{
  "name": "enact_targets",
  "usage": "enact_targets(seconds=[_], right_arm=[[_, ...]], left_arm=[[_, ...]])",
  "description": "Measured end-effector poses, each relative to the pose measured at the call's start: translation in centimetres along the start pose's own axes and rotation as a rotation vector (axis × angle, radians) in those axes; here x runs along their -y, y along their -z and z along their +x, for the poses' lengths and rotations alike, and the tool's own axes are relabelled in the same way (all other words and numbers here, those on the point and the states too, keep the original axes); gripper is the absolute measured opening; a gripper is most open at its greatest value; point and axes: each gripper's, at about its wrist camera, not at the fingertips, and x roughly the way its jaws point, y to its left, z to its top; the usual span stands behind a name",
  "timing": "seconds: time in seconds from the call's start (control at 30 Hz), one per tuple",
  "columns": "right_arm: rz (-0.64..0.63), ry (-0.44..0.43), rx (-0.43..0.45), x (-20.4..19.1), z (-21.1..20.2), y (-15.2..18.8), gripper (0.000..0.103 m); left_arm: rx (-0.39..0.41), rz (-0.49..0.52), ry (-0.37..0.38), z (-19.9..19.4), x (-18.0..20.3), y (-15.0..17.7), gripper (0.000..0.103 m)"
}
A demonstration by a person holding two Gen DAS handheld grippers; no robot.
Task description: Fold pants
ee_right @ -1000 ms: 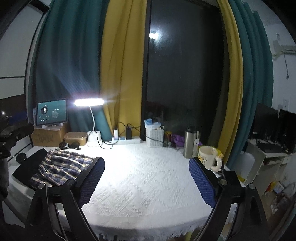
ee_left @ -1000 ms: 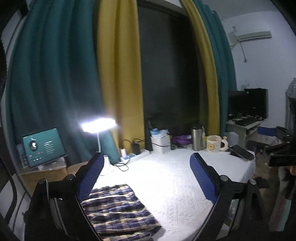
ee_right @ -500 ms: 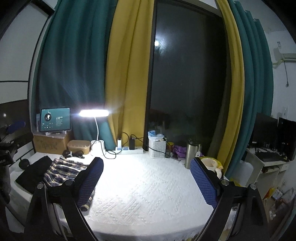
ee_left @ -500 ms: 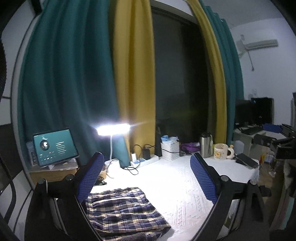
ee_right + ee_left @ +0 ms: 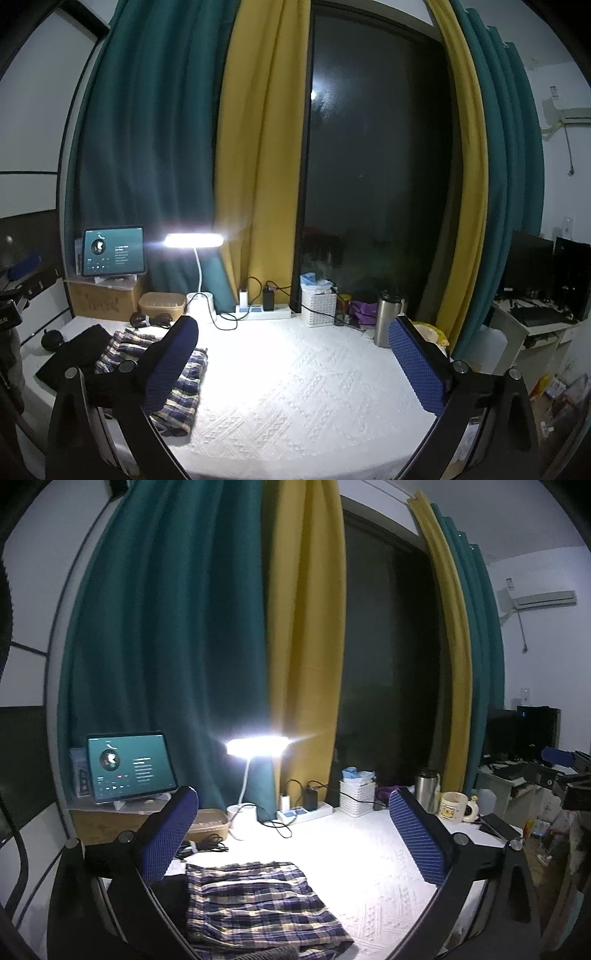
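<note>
Left gripper (image 5: 291, 834): jaws spread wide and opening, nothing between the blue pads; it is raised above the table (image 5: 369, 853); right gripper (image 5: 291, 365): jaws likewise spread wide and opening, nothing between them.

Writing: the tablet (image 5: 112, 251) on the cardboard box (image 5: 103, 299) shows a media-player screen, its text too small to read; the box carries faint print, illegible; the mug (image 5: 456, 806) bears a yellow picture, with no lettering that can be made out.

Plaid pants (image 5: 255, 901): folded into a compact rectangle, lying flat on the white textured cloth at the left end of the table, near the front edge; long axis runs from the front edge toward the curtains (image 5: 177, 147); a dark garment (image 5: 74, 354) lies just beside them on the left; which end is the waistband cannot be told.
</note>
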Motion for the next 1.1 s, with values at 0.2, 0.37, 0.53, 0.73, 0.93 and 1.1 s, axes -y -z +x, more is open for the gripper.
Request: enact_targets(seconds=[0.2, 0.37, 0.53, 0.73, 0.93, 1.1], right_arm=[[0.010, -0.013, -0.018, -0.5, 1.0, 0.4, 0.103], [0.012, -0.011, -0.028, -0.5, 1.3, 0.6, 0.103], [0.016, -0.004, -0.029, -0.2, 1.2, 0.8, 0.103], [0.030, 0.008, -0.037, 0.2, 1.3, 1.1, 0.103], [0.032, 0.010, -0.033, 0.2, 1.3, 1.1, 0.103], [0.038, 0.012, -0.034, 0.5, 1.3, 1.2, 0.103]], left_arm=[[-0.007, -0.006, -0.010, 0.2, -0.8, 0.3, 0.102], [-0.011, -0.013, -0.011, 0.3, -0.9, 0.5, 0.102], [-0.022, -0.011, -0.015, 0.5, -0.9, 0.7, 0.102], [-0.032, -0.012, -0.014, 0.8, -0.8, 0.8, 0.102], [-0.036, -0.012, -0.012, 0.8, -0.7, 0.9, 0.102], [-0.035, -0.012, -0.015, 0.8, -0.8, 0.9, 0.102]])
